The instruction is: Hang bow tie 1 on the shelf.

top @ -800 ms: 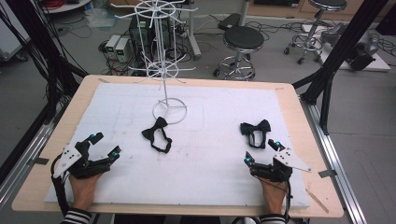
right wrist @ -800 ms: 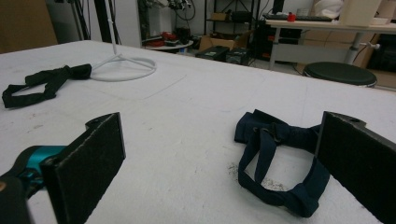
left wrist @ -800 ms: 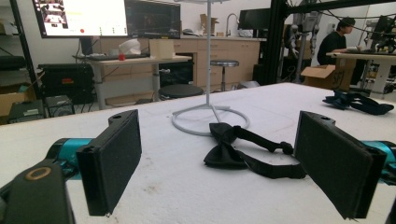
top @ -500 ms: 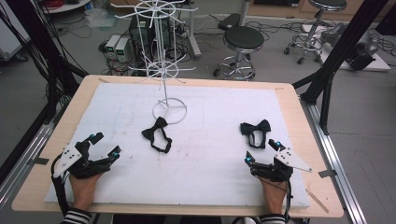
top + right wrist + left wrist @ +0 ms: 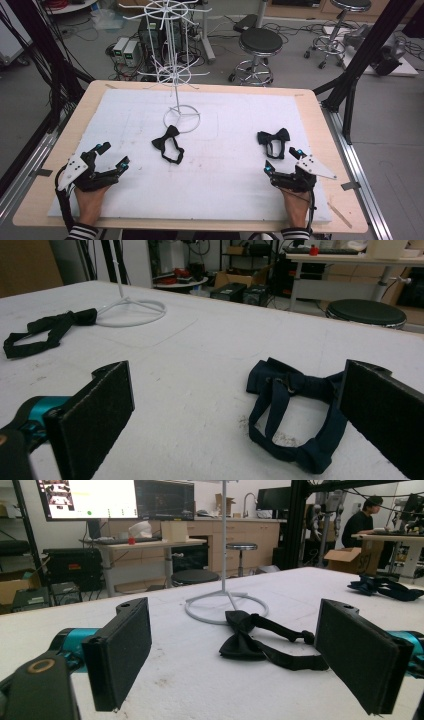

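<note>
White padding covers the wooden bench, which stands in a workshop with stools, cables and desks behind it; the left gripper rests near the bench's 8 o'clock corner with its jaws spread wide, nothing between them, its black pads clear of any object; the right gripper rests near 4 o'clock, jaws likewise spread and holding nothing. Two bow ties lie on the padding: the black bow tie sits near the centre, at about 1 o'clock from the left gripper and well apart from it, its strap looped flat; the navy bow tie lies just beyond the right gripper at its 12 o'clock, near the jaw tips but not touching them. One white wire display stand rises from a ring base at the bench's 12 o'clock side, the black bow tie's knot lying against that ring. Two hands in striped sleeves hold the two grippers.
</note>
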